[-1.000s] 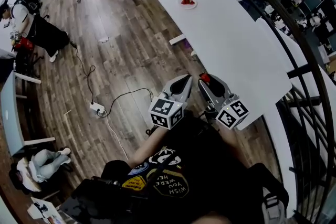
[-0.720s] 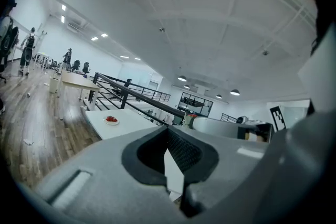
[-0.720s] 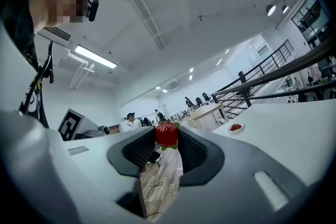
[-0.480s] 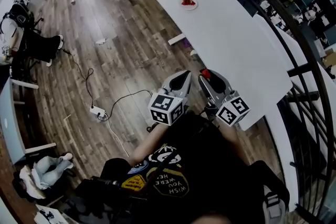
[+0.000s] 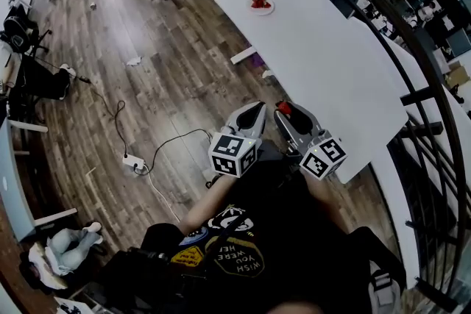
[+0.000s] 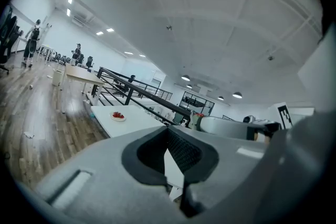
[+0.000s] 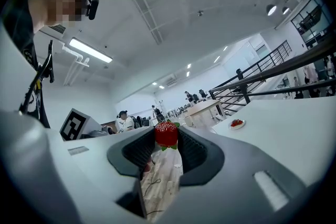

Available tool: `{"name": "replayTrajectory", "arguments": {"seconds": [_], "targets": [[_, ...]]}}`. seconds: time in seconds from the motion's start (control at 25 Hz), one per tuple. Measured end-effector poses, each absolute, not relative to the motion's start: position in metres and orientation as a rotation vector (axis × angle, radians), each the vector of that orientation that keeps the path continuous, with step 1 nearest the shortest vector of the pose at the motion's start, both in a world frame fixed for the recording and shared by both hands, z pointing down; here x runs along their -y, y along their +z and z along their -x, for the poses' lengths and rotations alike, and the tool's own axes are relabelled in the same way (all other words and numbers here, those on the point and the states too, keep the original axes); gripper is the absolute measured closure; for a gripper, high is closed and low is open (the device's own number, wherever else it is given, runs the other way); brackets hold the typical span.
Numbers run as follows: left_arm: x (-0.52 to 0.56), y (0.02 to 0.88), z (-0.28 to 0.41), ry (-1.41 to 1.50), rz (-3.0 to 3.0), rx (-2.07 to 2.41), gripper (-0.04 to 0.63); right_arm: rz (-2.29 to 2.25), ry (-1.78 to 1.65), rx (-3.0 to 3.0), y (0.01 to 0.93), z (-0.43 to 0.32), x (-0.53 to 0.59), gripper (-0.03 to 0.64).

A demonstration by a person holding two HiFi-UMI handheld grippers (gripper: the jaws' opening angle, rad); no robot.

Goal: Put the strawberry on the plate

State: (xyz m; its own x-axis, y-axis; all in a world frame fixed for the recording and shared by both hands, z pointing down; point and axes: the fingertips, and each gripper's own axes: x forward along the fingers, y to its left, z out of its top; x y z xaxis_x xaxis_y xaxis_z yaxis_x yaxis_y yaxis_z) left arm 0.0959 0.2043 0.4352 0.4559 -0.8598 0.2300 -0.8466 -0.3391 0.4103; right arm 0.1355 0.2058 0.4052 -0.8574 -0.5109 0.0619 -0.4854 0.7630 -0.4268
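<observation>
A red strawberry (image 5: pixel 285 108) (image 7: pixel 166 134) with green leaves sits between the tips of my right gripper (image 5: pixel 283 111) (image 7: pixel 166 138), which is shut on it. The gripper hovers at the near left edge of the long white table (image 5: pixel 324 55) (image 7: pixel 294 123). A small white plate (image 5: pixel 260 5) (image 6: pixel 117 116) (image 7: pixel 237 124) with red strawberries on it stands at the table's far end, well ahead of both grippers. My left gripper (image 5: pixel 257 109) (image 6: pixel 169 131) hangs beside the right one over the wooden floor, its tips together and nothing in them.
A black railing (image 5: pixel 412 40) runs along the table's right side. On the wooden floor (image 5: pixel 169 70) lie a power strip with its cable (image 5: pixel 132 160) and scraps of paper. Office chairs (image 5: pixel 29 18) and desks stand far left and beyond the table.
Both grippers have travelled with the person toward the table, and the floor has slid down-left in the head view. The strawberry stays in the right jaws.
</observation>
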Motion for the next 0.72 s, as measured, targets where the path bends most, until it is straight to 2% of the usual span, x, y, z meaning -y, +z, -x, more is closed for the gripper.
{"name": "replayTrajectory", "arguments": {"seconds": [0.72], "targets": [[-0.115, 0.422, -0.126, -0.005, -2.263, 1.422, 0.595, 0.793, -0.663, -2.877, 0.392, -0.161, -0.114, 0.482]]}}
